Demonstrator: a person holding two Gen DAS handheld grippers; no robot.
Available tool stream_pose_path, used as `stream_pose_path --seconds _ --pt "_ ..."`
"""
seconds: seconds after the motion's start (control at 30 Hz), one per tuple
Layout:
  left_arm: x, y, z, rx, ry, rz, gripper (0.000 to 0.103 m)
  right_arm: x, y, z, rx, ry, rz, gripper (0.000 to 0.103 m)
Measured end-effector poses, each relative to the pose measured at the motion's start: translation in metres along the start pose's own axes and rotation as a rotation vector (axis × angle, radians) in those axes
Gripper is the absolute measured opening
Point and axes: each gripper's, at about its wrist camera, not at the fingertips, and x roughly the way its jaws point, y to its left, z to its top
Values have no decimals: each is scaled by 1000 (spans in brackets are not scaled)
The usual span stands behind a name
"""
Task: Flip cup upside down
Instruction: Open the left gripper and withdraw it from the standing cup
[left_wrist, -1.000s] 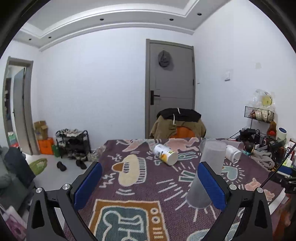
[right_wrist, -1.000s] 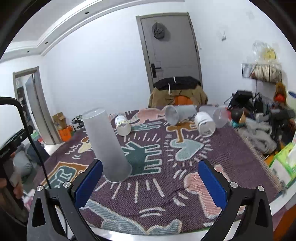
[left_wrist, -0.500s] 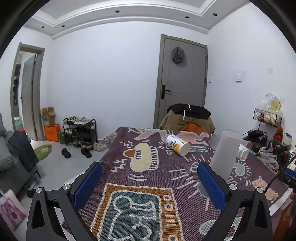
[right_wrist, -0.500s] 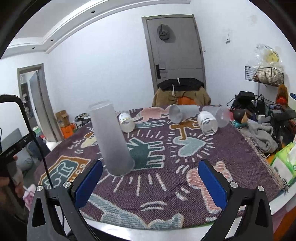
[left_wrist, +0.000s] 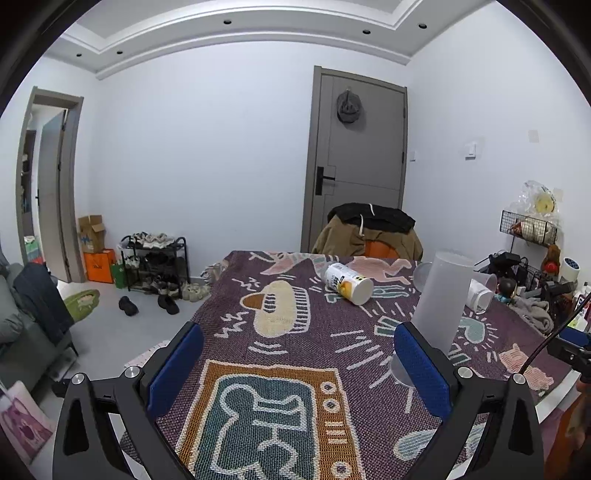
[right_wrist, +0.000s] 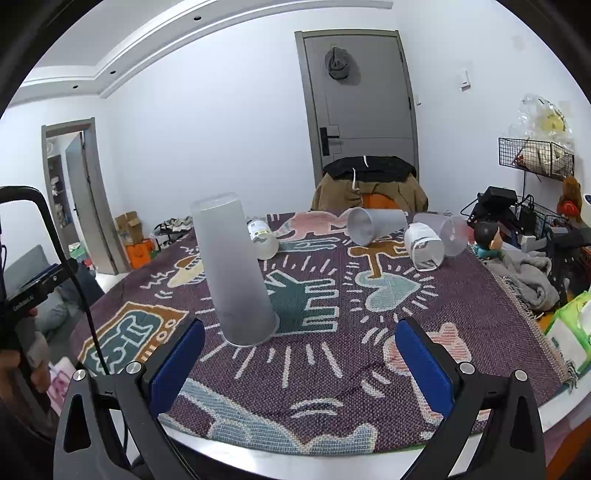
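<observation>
A tall frosted cup (right_wrist: 236, 273) stands upside down on the patterned table cloth (right_wrist: 332, 332), wide rim down. It also shows in the left wrist view (left_wrist: 441, 299), partly behind my left gripper's right finger (left_wrist: 421, 365). My left gripper (left_wrist: 295, 369) is open and empty, back from the cup. My right gripper (right_wrist: 299, 363) is open and empty, near the table's front edge, with the cup ahead to the left.
A yellow-labelled can (left_wrist: 347, 282) lies on its side. Several cups (right_wrist: 376, 225) and a white jar (right_wrist: 423, 247) lie at the far side. A chair with jackets (right_wrist: 369, 181) stands behind. Clutter and a grey cloth (right_wrist: 524, 273) fill the right edge.
Both grippers have drawn back and lifted away from the upside-down cup, which stands free on the cloth. The left view has swung left.
</observation>
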Motion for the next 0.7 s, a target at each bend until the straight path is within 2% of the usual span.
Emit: stream_pose_path --seconds 0.7 --pt "-3 -4 -2 7 -1 -11 103 4 3 -4 -5 12 5 103"
